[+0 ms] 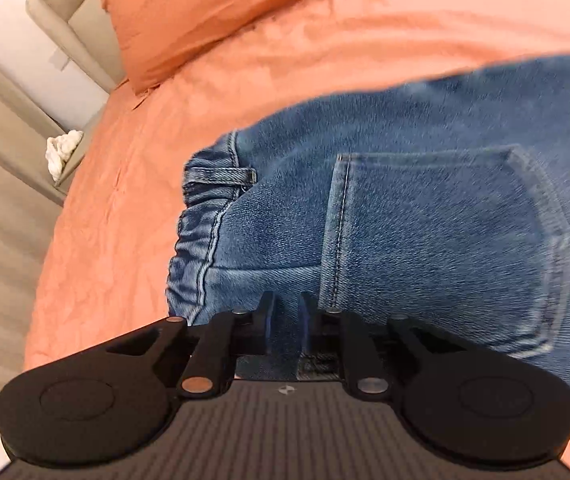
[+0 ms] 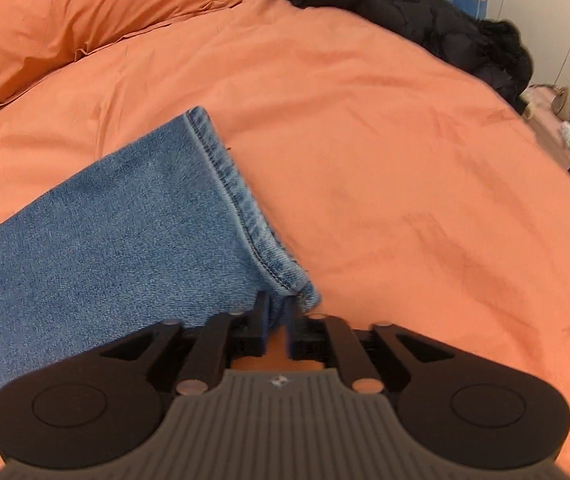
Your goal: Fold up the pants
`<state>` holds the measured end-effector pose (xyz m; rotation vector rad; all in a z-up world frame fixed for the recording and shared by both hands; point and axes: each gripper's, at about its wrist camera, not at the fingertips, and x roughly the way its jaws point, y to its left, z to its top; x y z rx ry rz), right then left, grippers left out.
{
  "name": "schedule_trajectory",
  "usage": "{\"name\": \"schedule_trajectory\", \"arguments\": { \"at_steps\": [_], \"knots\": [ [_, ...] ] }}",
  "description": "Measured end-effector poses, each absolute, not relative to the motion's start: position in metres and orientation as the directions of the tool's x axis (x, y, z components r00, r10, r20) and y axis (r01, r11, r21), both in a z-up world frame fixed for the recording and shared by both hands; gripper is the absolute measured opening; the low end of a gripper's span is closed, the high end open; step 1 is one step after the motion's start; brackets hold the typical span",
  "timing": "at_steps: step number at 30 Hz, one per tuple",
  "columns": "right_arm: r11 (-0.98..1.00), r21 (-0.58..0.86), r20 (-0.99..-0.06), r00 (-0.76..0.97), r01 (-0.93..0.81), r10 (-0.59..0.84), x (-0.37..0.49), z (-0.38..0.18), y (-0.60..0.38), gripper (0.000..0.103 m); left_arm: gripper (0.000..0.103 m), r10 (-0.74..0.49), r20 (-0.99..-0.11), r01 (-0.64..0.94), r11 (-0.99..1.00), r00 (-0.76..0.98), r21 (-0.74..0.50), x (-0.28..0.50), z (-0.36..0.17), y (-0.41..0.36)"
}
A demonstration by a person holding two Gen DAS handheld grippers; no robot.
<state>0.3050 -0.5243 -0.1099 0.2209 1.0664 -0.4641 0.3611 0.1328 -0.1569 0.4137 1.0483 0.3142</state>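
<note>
Pants gripped at waist and hem on the orange bed

Pants (image 1: 425, 208) of blue denim lie flat on the orange bedspread (image 1: 325, 52). In the left wrist view, nearest the camera at 6 o'clock, the left gripper (image 1: 287, 312) has its jaws drawn narrow on a pinch of denim just beside the lower corner of the back pocket (image 1: 445, 240), with the elastic waistband (image 1: 205, 216) at 9 o'clock of the fingers. In the right wrist view the right gripper (image 2: 280, 314) stands with its jaws only a little apart around the near corner of the leg hem (image 2: 241, 200). A fold of cloth sits between the fingers, but whether the pads press on it I cannot tell.

My judgement is that this step is taking hold of both ends before a fold. To do it well, both layers of denim should be caught at each end, the right jaws should close firmly on the hem corner, and both ends should lift together so the leg stays taut and unwrinkled.

Farther off, an orange pillow (image 2: 85, 16) rests at 11 o'clock, and a black jacket (image 2: 425, 20) lies at 1 o'clock along the far edge. No containers can be made out; the clutter beyond the bed is too small to tell.
</note>
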Motion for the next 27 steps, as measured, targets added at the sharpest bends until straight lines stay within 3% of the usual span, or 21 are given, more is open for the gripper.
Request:
{"name": "schedule_trajectory", "arguments": {
  "at_steps": [4,12,20,27],
  "knots": [
    [0.927,-0.062,-0.884,0.411,0.369,-0.223,0.293,-0.092,-0.497,0.024,0.022,0.329,-0.795,-0.014,0.927,0.509,0.375,0.332,-0.137,0.128],
    [0.996,0.050,-0.894,0.447,0.069,0.014,0.272,-0.073,-0.368,0.026,0.022,0.075,-0.861,0.312,0.913,0.503,0.263,0.264,-0.127,0.073],
    [0.899,0.146,-0.871,0.377,-0.413,0.314,0.239,-0.084,-0.168,0.035,0.022,0.069,-0.850,0.427,0.842,0.522,0.330,0.240,-0.113,0.066],
    [0.744,0.063,-0.850,0.354,-0.666,0.389,0.217,-0.120,-0.034,0.042,0.022,0.134,-0.834,0.415,0.818,0.535,0.398,0.246,-0.112,0.100]
  ]
}}
